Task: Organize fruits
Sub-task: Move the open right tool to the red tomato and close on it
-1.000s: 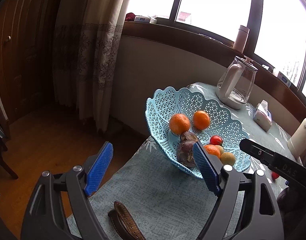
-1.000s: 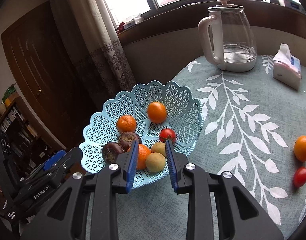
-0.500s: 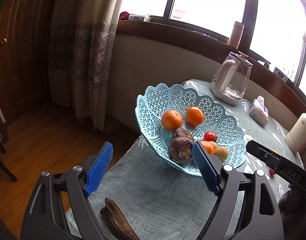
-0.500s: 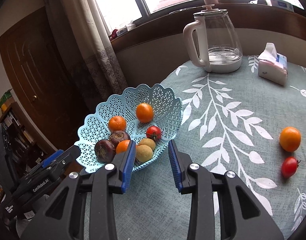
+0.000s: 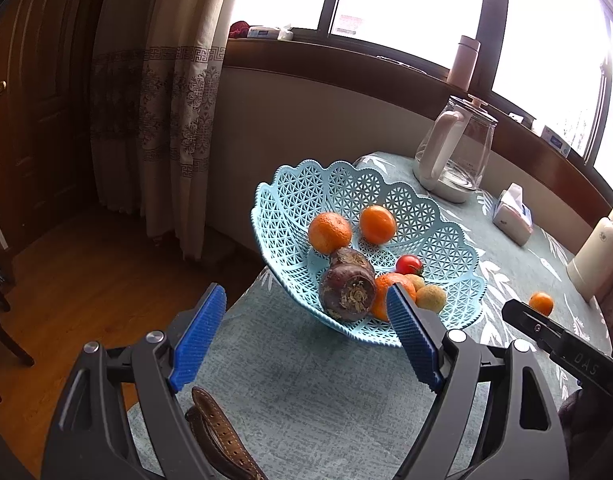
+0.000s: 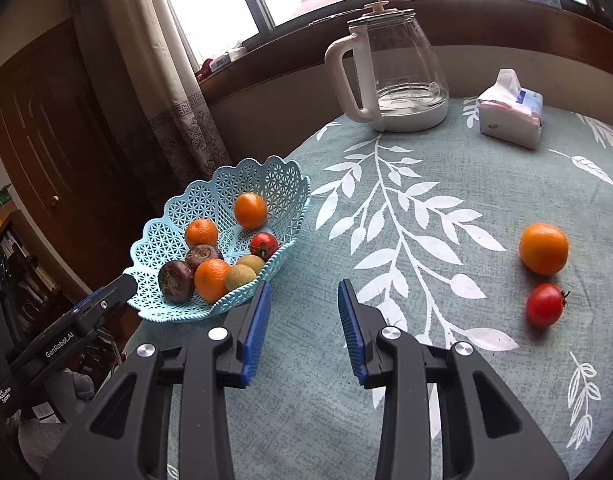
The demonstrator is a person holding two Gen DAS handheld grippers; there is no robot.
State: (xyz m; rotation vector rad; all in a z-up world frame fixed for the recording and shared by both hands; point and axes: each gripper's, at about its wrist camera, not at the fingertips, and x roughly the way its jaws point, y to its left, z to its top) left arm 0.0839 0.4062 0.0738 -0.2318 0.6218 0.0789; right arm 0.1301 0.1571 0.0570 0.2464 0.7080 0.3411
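A light blue lattice basket (image 5: 446, 236) (image 6: 274, 178) sits near the table's left edge. It holds oranges (image 5: 329, 232) (image 6: 250, 210), a tomato (image 6: 263, 245), dark purple fruits (image 5: 347, 290) (image 6: 176, 275) and small yellow-green fruits (image 6: 241, 277). A loose orange (image 6: 543, 248) (image 5: 541, 303) and a loose tomato (image 6: 545, 305) lie on the cloth at the right. My left gripper (image 5: 306, 322) stands open and empty before the basket. My right gripper (image 6: 304, 308) is open and empty, just right of the basket's rim.
A glass kettle with a white handle (image 6: 390, 72) (image 5: 452, 156) and a tissue pack (image 6: 510, 118) (image 5: 512, 214) stand at the table's far side. A brown strap (image 5: 218, 436) lies by the near edge. A white container (image 5: 596, 256) is at the right. Curtains (image 5: 162, 92) hang left.
The right gripper has backed away from the basket toward the right and opened wider. The left gripper has drawn back slightly; the basket appears farther off.
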